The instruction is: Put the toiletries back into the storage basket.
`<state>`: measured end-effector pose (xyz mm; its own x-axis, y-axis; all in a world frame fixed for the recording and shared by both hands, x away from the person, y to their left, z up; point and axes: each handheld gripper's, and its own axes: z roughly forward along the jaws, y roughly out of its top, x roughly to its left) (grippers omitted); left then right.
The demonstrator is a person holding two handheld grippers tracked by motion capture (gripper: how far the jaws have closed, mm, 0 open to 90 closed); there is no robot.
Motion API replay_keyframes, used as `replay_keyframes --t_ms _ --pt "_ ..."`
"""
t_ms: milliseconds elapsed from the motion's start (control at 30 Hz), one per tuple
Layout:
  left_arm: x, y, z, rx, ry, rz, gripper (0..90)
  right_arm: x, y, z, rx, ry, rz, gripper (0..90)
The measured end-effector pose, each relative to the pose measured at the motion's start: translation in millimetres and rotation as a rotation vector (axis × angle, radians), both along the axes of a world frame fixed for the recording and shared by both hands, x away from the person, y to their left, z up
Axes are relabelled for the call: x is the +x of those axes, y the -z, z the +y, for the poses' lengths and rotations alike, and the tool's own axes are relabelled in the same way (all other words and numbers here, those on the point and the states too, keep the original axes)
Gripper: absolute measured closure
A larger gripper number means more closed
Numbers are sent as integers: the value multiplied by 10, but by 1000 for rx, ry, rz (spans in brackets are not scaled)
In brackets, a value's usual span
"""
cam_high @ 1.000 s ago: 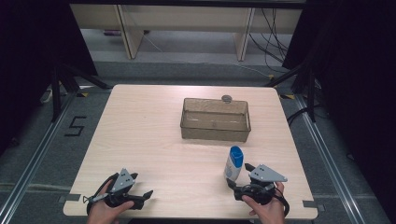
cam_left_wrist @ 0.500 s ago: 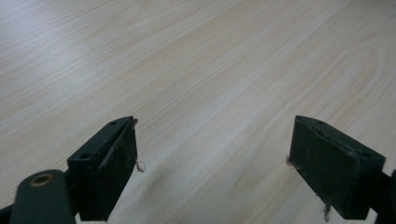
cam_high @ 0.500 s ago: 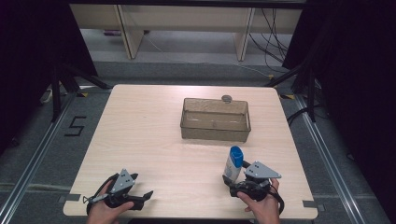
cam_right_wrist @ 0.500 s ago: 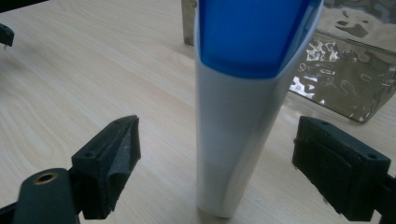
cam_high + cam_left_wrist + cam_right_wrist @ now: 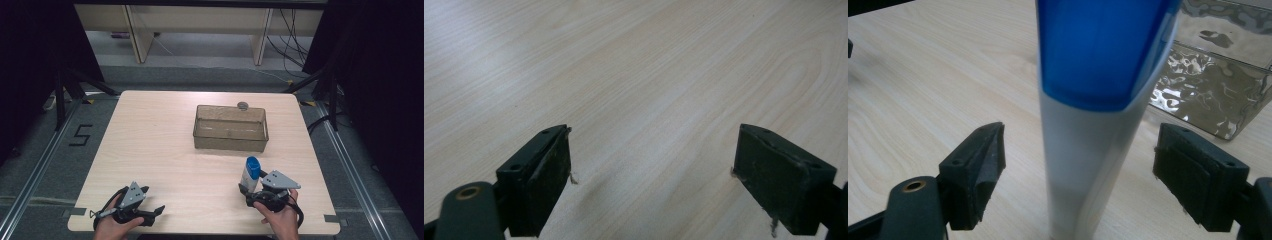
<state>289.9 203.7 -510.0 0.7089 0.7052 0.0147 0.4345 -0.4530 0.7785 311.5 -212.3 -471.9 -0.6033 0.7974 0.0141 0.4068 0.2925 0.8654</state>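
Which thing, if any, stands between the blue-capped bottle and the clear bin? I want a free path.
Nothing: in the high view only bare table separates the bottle from the bin.

Bottle (image 5: 1098,125) top beyond frame edge
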Motion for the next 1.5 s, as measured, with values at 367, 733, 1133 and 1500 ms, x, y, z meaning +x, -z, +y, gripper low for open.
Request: replay_keyframes --t_ms 367,733,1133,1500 --pt "6 -12 14 13 -1 -11 149 53 -1 16 16 -6 -3 319" --pt "3 2 0 10 -16 -21 149 83 -21 6 26 -8 -36 426" --pt "-5 -4 2 -5 -4 0 149 111 -27 19 7 -9 -42 521" --pt "1 -2 8 7 -9 -1 149 92 -45 40 13 7 -18 537"
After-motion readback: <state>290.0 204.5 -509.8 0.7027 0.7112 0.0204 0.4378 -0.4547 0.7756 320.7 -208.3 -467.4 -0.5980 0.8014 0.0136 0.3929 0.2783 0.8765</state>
